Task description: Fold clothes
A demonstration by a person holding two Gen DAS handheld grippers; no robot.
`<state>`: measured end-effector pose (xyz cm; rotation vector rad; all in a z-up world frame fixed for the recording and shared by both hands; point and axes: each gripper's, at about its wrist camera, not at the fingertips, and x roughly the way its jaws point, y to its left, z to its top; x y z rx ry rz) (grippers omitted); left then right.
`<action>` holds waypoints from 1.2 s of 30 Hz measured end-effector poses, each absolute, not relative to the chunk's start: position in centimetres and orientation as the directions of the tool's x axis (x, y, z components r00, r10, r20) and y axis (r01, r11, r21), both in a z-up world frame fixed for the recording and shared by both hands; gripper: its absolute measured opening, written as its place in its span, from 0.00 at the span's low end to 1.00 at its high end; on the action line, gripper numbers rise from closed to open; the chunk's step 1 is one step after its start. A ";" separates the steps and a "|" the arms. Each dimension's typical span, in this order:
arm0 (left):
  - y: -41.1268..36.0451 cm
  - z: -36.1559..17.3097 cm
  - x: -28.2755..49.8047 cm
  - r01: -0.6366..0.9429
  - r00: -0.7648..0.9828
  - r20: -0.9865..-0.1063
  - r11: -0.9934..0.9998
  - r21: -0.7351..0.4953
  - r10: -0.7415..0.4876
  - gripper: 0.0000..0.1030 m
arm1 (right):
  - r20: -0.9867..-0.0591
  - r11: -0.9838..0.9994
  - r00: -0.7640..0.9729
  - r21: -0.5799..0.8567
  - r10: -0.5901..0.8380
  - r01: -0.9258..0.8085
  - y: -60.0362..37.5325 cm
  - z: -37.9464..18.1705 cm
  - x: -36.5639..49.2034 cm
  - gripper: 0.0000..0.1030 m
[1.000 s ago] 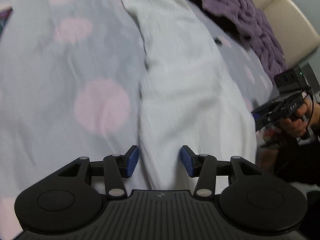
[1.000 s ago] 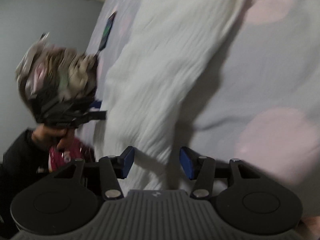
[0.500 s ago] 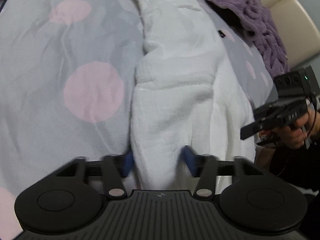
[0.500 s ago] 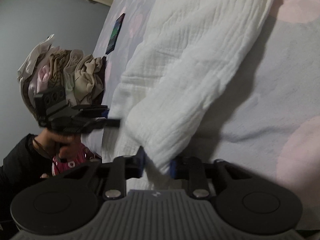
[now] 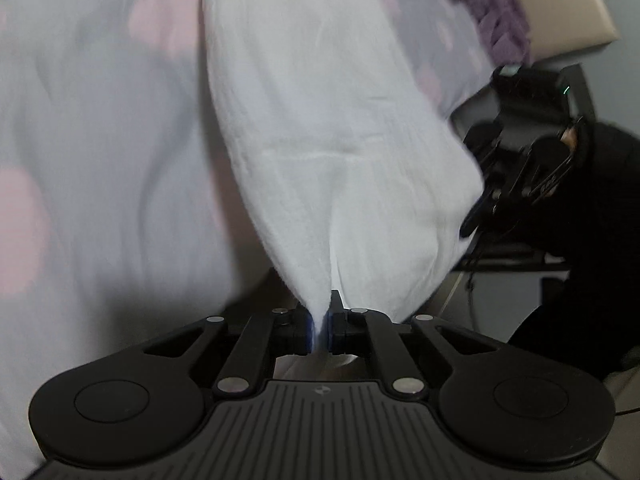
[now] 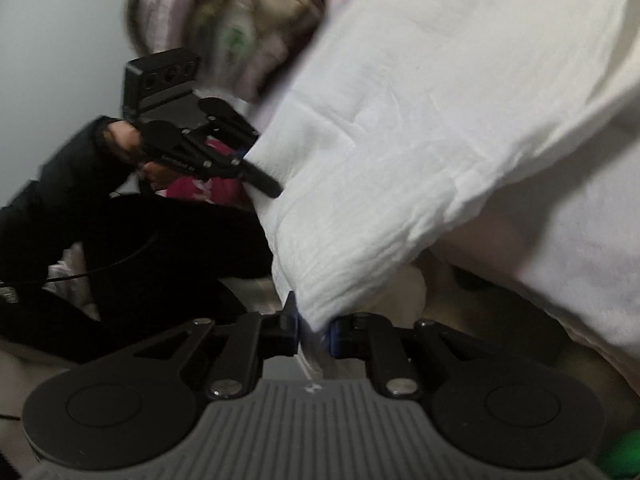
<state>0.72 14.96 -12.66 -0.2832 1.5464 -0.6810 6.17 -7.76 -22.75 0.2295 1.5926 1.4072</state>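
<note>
Left wrist: left gripper point(image 5: 319, 330) pinches white garment point(image 5: 328, 128) edge | right gripper point(image 6: 314, 334) closing, pinching its corner

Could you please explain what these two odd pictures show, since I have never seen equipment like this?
No robot here: a person holds a two-finger gripper in each hand, each carrying a wide-angle camera looking along its fingers. One picture comes from the left gripper, the other from the right gripper. Each also shows the other gripper off to one side. Both pinch the near edge of a white garment lying on a bed sheet, pale with pink dots. The left jaws are opening slightly and the right are closing, with cloth between both. A purple knit lies beyond.
</note>
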 end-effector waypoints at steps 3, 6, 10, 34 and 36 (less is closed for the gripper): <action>13.8 -14.7 1.6 0.234 -0.131 -0.894 0.862 -0.449 -0.429 0.21 | -0.672 0.447 -0.473 0.737 0.571 -0.507 -7.3 -23.7 6.7 0.35; 13.4 -13.6 2.4 0.302 -0.130 -0.922 0.871 -0.387 -0.365 0.21 | -0.738 0.433 -0.465 0.668 0.489 -0.605 -7.8 -22.5 7.7 0.38; 13.9 -9.3 3.7 0.417 0.006 -0.949 0.864 -0.283 -0.314 0.21 | -0.745 0.418 -0.350 0.627 0.567 -0.657 -9.9 -18.5 11.4 0.39; 11.2 -9.8 19.9 0.249 0.577 -0.782 0.963 -0.106 -0.235 0.42 | -0.672 0.608 0.575 -0.228 0.468 -0.761 6.1 -13.5 28.0 0.35; 12.3 -10.0 20.2 0.219 0.577 -0.778 0.965 -0.145 -0.248 0.42 | -0.681 0.617 0.578 -0.231 0.450 -0.752 7.3 -14.3 28.7 0.35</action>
